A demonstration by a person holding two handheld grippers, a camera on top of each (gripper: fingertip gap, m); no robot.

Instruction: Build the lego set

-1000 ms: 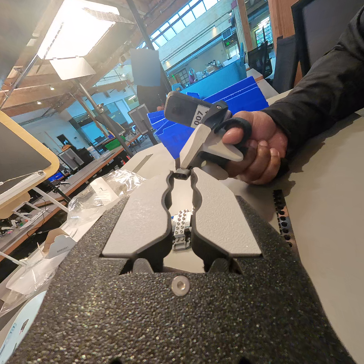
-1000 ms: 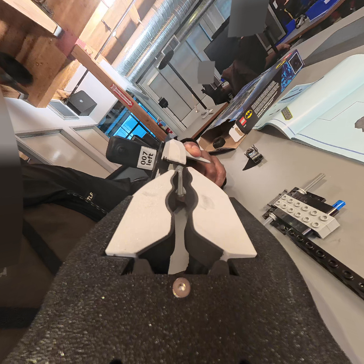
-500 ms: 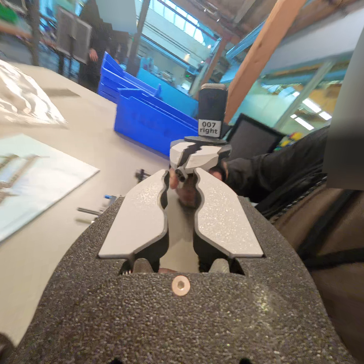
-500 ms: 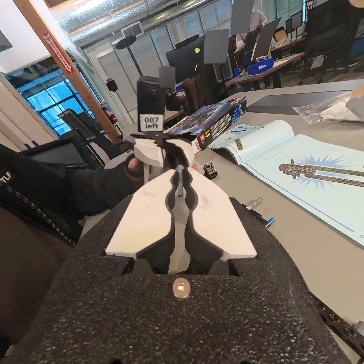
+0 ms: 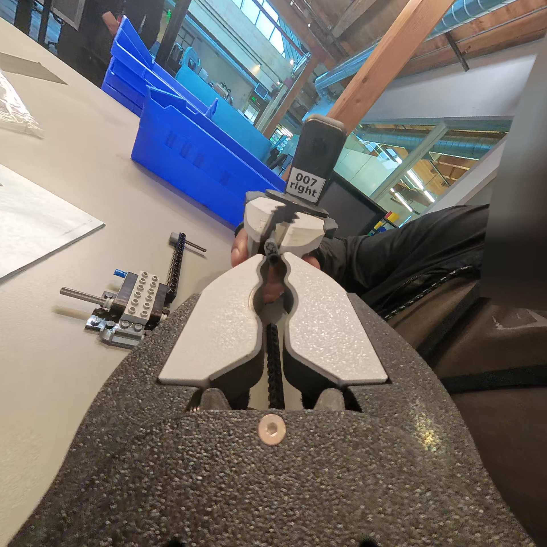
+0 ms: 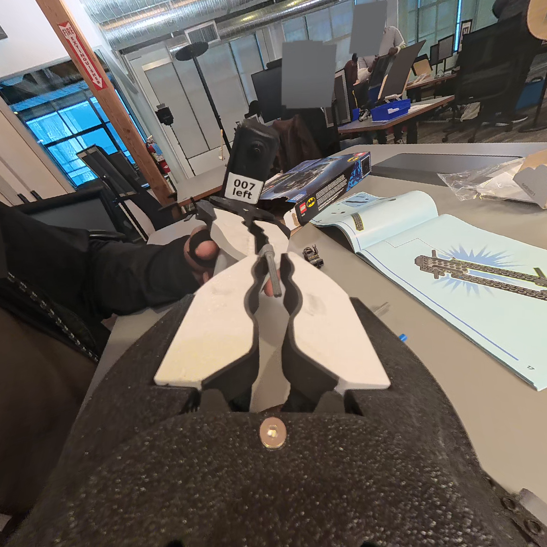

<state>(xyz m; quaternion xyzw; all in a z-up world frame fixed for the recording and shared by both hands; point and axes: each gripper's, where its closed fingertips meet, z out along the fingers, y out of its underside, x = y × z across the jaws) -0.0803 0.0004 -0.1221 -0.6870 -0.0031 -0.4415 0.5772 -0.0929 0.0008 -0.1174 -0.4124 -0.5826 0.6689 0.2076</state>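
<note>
The fingers of the right gripper [image 6: 270, 257] have parted narrowly, loose around the grey axle [image 6: 271, 270]. The left gripper [image 5: 273, 257] now pinches its head end, above the surface [image 5: 74, 370]. The axle looks light, stiff and slick, and is probably best gripped across the shaft.

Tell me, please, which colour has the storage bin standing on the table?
The bin is bright blue. The left wrist view shows it best.

2 close wrist views face each other.
</note>
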